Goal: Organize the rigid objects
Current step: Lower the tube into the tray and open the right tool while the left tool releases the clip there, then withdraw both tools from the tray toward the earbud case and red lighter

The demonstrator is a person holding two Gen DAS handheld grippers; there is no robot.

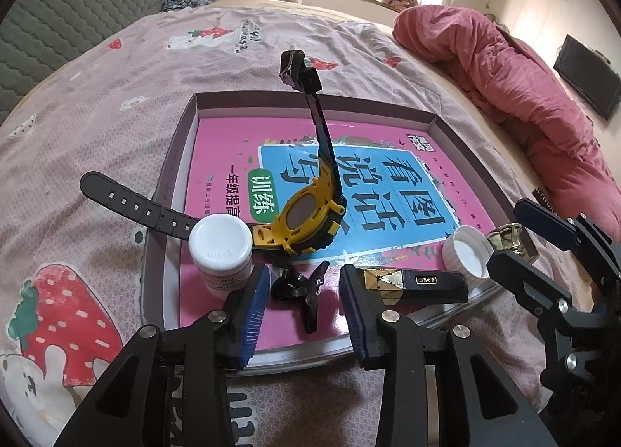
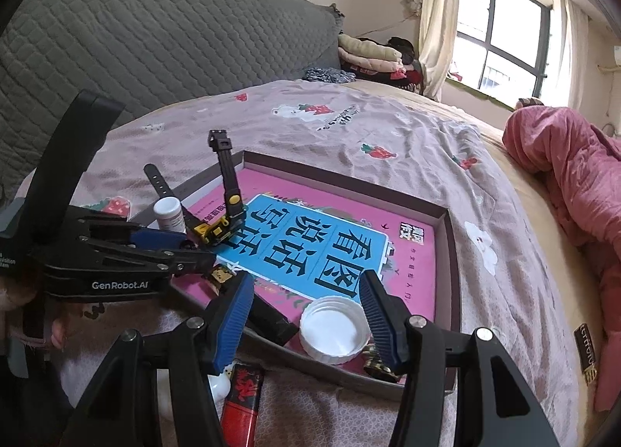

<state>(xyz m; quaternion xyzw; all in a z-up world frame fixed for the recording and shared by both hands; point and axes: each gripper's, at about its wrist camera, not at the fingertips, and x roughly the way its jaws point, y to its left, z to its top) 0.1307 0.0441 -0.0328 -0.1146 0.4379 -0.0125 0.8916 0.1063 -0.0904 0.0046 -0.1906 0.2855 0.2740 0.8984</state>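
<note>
A shallow box tray (image 1: 458, 124) (image 2: 450, 237) lined with a pink and blue book lies on the bed. In it are a yellow and black watch (image 1: 306, 214) (image 2: 217, 229), a white bottle (image 1: 221, 253) (image 2: 169, 212), a black hair clip (image 1: 300, 286), a black and gold bar (image 1: 419, 284) (image 2: 268, 317) and a white cap (image 1: 467, 251) (image 2: 333, 328). My left gripper (image 1: 304, 303) is open, its pads either side of the hair clip. My right gripper (image 2: 306, 315) is open around the white cap, and it also shows in the left wrist view (image 1: 520, 237).
A red lighter (image 2: 242, 396) and a small white object (image 2: 217, 385) lie on the strawberry bedsheet in front of the tray. A gold-coloured piece (image 2: 378, 363) (image 1: 512, 239) sits at the tray's near right corner. A pink quilt (image 1: 524, 86) lies at the right, a grey headboard (image 2: 155, 39) behind.
</note>
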